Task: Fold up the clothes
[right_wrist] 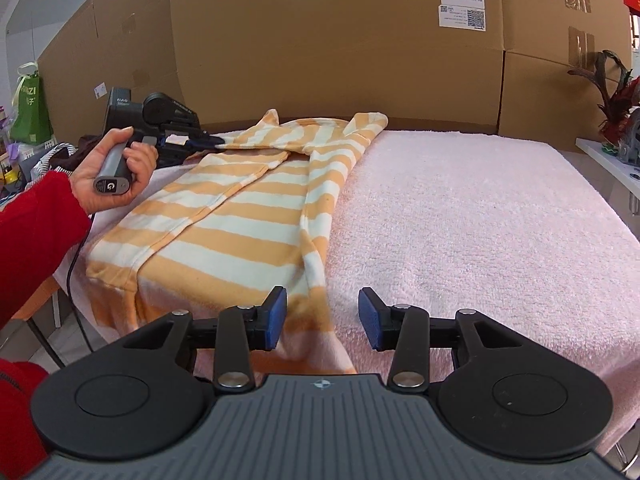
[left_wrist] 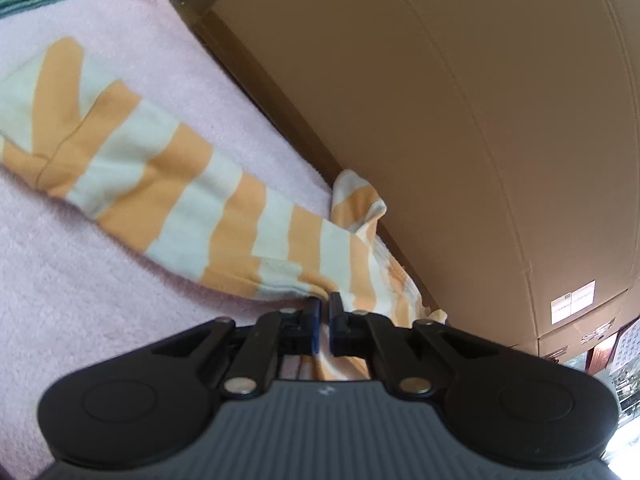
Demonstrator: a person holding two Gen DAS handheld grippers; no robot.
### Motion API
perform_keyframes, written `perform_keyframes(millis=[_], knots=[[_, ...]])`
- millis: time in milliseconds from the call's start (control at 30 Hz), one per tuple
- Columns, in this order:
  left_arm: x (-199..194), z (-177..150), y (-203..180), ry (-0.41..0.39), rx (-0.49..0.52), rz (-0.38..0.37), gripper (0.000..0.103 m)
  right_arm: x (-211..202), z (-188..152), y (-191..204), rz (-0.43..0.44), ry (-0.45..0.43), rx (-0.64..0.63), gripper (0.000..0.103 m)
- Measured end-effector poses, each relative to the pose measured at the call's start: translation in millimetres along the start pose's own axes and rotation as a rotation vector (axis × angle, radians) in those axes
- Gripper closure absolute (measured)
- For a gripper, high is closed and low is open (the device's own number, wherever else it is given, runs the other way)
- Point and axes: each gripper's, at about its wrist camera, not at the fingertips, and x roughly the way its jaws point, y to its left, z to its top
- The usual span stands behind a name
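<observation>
Your left gripper (left_wrist: 324, 303) is clamped on the far edge of the orange-and-white striped cotton top (right_wrist: 240, 216) lying on the pink terry towel (right_wrist: 460, 216), w/ your right gripper (right_wrist: 322, 311) spread wide, its left finger over the near hem.

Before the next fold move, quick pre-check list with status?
1. Left gripper has cloth: ok, jaws shut on the striped shirt near its top edge.
2. Right gripper free: ok, jaws open, nothing between them, low over the shirt's near hem.
3. Shirt on the pink towel: mostly ok; near hem hangs over the front edge.
4. Sleeve lying flat: ok, though cloth bunches against the cardboard boxes.
5. Landing space for the fold: ok, bare towel right of the shirt.
6. Grip depth of left jaws: cannot tell.
</observation>
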Motion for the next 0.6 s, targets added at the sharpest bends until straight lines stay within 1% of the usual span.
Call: perform_keyframes(millis=[33,67,100,167,233,367,467,600], knots=[[0,2,-4,-0.005,0.021,0.002,0.103,-2,0,0,0.007,0.004,0.002,0.062],[-1,5,-9,-0.013,0.041,0.005,0.103,-3,0,1,0.015,0.007,0.005,0.067],[-2,7,-13,-0.022,0.060,0.009,0.103,-5,-1,1,0.022,0.011,0.007,0.080],[-1,13,-22,-0.033,0.095,0.015,0.103,-8,-1,2,0.037,0.018,0.012,0.094],[-1,19,-30,-0.047,0.127,0.028,0.103,-12,-2,2,0.052,0.026,0.016,0.097],[7,29,-43,-0.066,0.179,0.044,0.103,-19,-2,3,0.082,0.040,0.026,0.097],[13,35,-48,-0.074,0.196,0.051,0.103,-19,4,12,0.175,0.033,0.041,0.097],[19,43,-52,-0.084,0.219,0.057,0.103,-3,5,28,0.258,0.059,0.055,0.097]])
